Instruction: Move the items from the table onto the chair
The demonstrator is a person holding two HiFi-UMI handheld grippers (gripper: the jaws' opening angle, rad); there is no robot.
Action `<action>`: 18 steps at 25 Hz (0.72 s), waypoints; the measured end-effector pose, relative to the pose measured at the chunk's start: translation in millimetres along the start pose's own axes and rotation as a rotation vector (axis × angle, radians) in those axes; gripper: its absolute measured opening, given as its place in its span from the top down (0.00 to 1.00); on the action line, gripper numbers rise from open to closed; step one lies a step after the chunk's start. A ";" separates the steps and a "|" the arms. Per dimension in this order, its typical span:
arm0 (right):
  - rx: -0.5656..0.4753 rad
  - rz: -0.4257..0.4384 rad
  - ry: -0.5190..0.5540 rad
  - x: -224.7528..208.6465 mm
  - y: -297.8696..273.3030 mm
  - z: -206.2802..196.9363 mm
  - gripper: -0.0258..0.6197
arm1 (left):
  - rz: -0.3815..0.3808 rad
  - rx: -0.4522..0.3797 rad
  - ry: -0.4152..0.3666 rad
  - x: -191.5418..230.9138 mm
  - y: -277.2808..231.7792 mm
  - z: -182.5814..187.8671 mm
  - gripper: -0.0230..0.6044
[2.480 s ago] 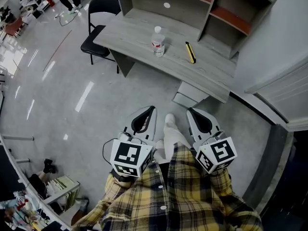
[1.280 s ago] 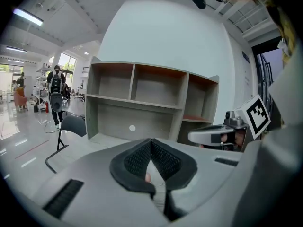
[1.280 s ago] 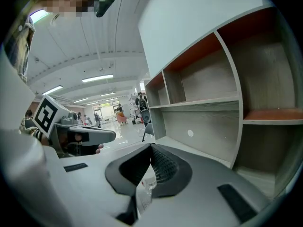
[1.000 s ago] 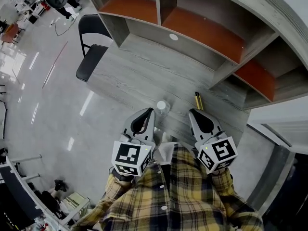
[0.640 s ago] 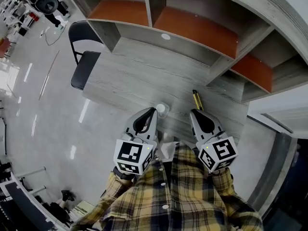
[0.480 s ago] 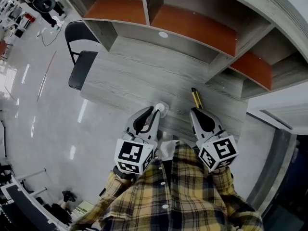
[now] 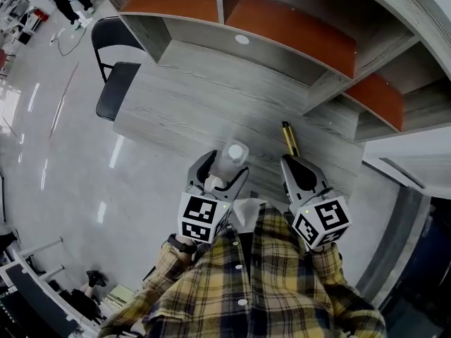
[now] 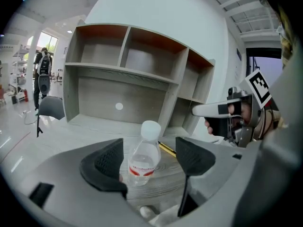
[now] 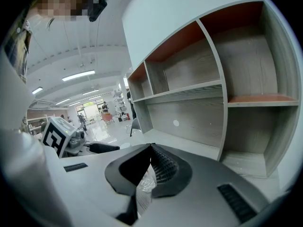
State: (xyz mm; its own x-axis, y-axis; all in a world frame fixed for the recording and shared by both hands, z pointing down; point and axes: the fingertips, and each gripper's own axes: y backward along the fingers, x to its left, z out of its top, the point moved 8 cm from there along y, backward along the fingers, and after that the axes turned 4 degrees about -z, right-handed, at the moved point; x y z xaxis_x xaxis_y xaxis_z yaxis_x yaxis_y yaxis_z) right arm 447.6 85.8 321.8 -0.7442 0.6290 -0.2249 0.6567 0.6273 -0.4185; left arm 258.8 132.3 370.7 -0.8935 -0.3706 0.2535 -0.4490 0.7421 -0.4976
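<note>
We held the left gripper [image 7: 221, 170] low in the centre of the head view, at the near edge of the grey wood-grain table [image 7: 176, 101]. Its jaws were opening, spread wide to either side of the small clear plastic bottle with a white cap and a red label band [image 8: 143, 156]. The dark ribbed pads [image 8: 108, 159] stood clear of the bottle's sides, so we judged this to be lining up a grasp round its body, not a grip already made. The bottle stood upright on the table, mid-frame in the left gripper view. We could not tell whether it held water. It looked light and easy to tip if one pad touched it first.

The right gripper [image 7: 291, 164], lower right of centre, had its jaws pressed together on nothing, idle beside the left. Just beyond its tip a slim yellow and black tool [image 7: 289, 138], perhaps a utility knife, lay flat on the table. The black folding chair [image 7: 111, 94], our goal, stood at the upper left past the table's end, well apart from the bottle.
</note>
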 end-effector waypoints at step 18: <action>0.095 -0.014 -0.023 -17.7 9.5 -35.9 0.93 | 0.066 0.176 0.001 23.7 -71.9 -70.8 0.43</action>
State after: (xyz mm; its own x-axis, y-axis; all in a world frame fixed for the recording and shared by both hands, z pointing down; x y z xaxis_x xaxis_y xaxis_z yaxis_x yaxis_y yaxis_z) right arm 471.5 97.1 353.4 -0.7566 0.6091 -0.2376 0.6323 0.5891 -0.5032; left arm 270.2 109.7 471.2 -0.9210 -0.3237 0.2168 -0.3835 0.6557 -0.6503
